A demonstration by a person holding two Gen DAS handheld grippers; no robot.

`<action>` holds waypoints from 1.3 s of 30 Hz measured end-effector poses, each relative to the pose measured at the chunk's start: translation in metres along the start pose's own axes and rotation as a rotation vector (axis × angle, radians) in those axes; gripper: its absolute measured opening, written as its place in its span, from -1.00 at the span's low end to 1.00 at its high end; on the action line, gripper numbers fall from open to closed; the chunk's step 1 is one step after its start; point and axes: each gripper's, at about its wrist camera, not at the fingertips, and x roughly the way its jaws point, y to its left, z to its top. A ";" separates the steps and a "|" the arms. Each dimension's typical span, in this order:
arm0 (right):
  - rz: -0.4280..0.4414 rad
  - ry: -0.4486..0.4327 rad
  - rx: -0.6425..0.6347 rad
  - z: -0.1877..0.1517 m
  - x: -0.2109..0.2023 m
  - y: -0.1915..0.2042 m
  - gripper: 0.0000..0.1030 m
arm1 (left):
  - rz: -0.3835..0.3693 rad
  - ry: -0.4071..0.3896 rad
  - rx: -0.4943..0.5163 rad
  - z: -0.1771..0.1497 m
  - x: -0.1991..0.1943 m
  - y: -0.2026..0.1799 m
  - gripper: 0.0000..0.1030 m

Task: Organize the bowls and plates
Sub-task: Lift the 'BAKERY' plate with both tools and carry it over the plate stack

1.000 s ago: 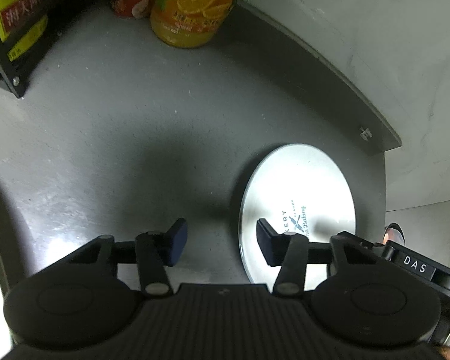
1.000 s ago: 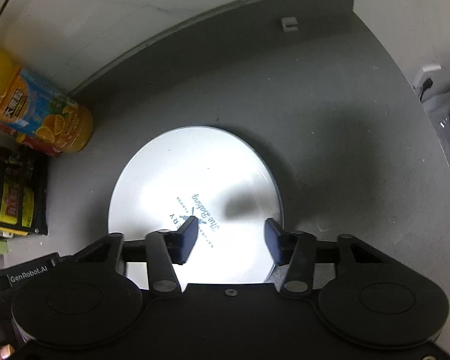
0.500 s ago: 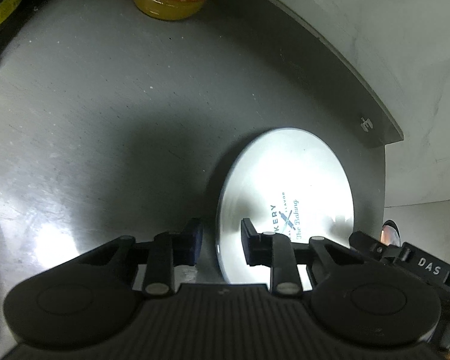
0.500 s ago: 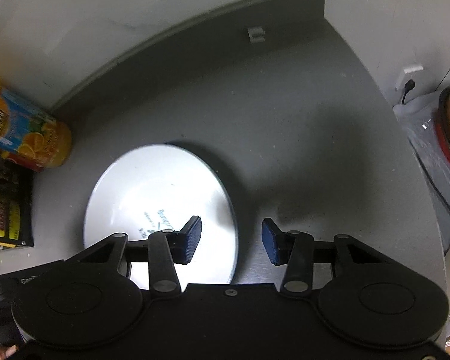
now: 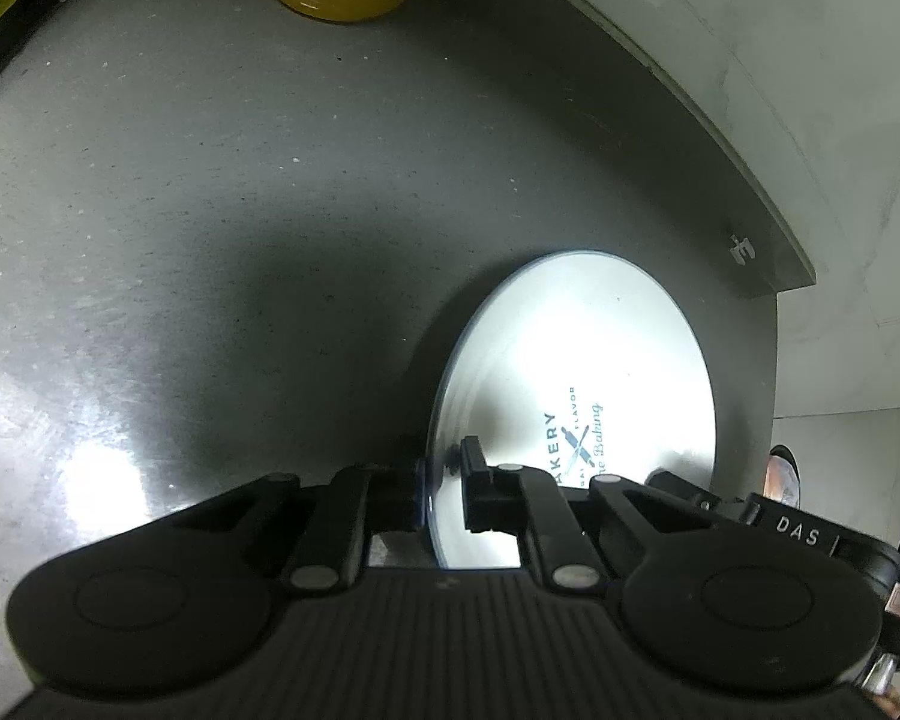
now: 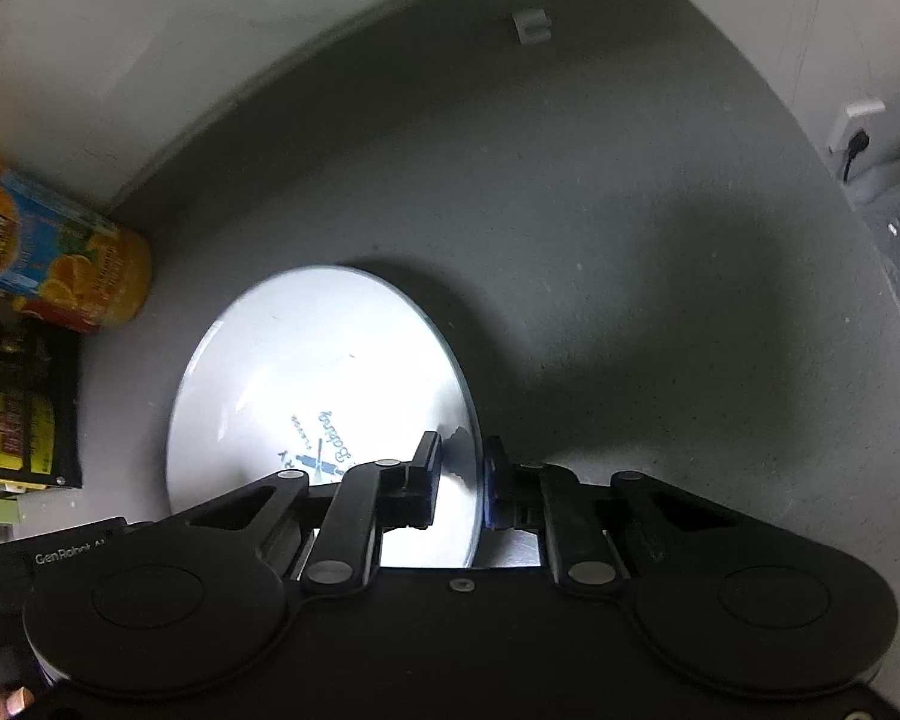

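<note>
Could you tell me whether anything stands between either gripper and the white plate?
Nothing does: the left gripper and the right gripper are each shut on opposite edges of the plate.

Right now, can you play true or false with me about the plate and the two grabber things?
1. Both grippers pinch the white plate. True: the left gripper holds one edge and the right gripper the opposite edge.
2. The plate is plain, with no writing. False: blue bakery lettering is printed on it.
3. An orange juice bottle stands near the wall. True.
4. A bowl sits on the plate. False: nothing lies on it.
5. The counter is bright red. False: it is grey.
</note>
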 end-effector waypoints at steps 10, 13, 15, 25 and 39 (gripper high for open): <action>0.051 -0.054 0.025 -0.007 -0.027 0.017 -0.85 | -0.026 -0.042 0.059 0.004 -0.028 -0.001 -0.81; 0.040 -0.059 0.010 -0.016 -0.030 0.029 -0.85 | -0.038 -0.045 0.056 0.006 -0.037 0.004 -0.81; 0.041 -0.067 0.004 -0.021 -0.035 0.035 -0.85 | -0.037 -0.043 0.055 0.006 -0.042 0.010 -0.81; 0.058 -0.113 -0.014 -0.049 -0.056 0.076 -0.84 | -0.053 -0.064 0.067 0.002 -0.081 0.037 -0.81; 0.084 -0.163 -0.044 -0.099 -0.077 0.132 -0.84 | -0.064 -0.099 0.079 -0.005 -0.135 0.089 -0.81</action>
